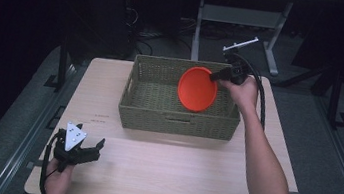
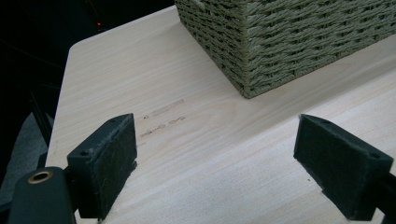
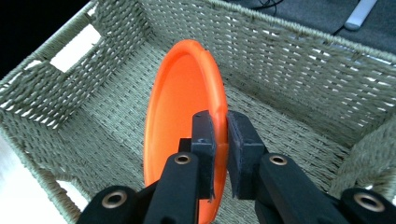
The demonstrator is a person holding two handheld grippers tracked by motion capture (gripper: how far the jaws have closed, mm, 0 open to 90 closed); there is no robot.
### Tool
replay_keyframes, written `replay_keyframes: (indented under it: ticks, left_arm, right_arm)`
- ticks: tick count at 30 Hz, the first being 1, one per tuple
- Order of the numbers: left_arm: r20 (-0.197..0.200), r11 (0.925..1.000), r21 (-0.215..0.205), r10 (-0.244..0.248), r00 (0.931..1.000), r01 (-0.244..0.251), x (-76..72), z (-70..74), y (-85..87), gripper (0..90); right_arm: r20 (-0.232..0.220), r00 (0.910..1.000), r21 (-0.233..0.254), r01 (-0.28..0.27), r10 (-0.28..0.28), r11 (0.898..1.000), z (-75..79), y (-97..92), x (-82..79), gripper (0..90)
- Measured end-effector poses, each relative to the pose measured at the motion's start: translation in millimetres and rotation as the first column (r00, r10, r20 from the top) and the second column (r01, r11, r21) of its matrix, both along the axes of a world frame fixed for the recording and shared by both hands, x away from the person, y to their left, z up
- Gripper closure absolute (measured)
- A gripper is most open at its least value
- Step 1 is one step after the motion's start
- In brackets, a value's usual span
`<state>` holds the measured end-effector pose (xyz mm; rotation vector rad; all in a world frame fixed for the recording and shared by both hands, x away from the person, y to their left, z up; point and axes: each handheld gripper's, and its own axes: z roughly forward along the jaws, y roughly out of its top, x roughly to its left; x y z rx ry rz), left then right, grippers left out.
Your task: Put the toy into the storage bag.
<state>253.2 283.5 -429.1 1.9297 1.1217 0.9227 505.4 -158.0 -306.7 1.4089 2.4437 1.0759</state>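
The right gripper (image 1: 219, 76) is held out at the end of a stretched forearm, jaws pinched nearly together on a thin rim between the pads (image 3: 204, 135). The left gripper (image 1: 83, 150) sits low and near the person, jaws spread wide (nothing between them), its hand (image 1: 60, 173) curled round the body.

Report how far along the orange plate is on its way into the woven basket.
Done: the right gripper is shut on the rim of the orange plate and has it over the woven basket. In hand: the plate hangs on edge inside the basket's walls, not lying on the floor of it. Left: lower it, lay it down, open the jaws. The left gripper rests open on the table, holding nothing.
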Motion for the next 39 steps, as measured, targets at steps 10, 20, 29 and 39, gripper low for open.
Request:
replay_keyframes:
  ticks: [10, 20, 29, 39]
  left_arm:
    - [0.000, 1.0000, -0.004, 0.001, 1.0000, -0.001, 0.1, -0.1, 0.7, 12.8]
    - [-0.005, 1.0000, 0.001, 0.000, 1.0000, 0.000, 0.0, 0.2, 0.2, 12.8]
    - [-0.002, 1.0000, -0.001, 0.002, 1.0000, -0.002, 0.1, 0.2, 1.2, 12.7]
    - [-0.002, 1.0000, 0.000, 0.001, 1.0000, -0.001, -0.3, 0.4, 0.3, 12.8]
  right_arm:
    - [-0.044, 0.9990, -0.019, -0.005, 0.004, 1.000, -15.1, 10.4, 6.7, 82.0]
    - [-0.075, 0.9972, -0.053, -0.005, 0.001, 0.999, -30.6, 14.8, 8.2, 82.0]
    - [-0.105, 0.9944, -0.068, -0.013, 0.006, 0.998, -40.1, 18.0, 9.7, 81.8]
    - [-0.131, 0.9914, -0.068, -0.008, -0.001, 0.998, -49.4, 13.9, 8.7, 81.2]
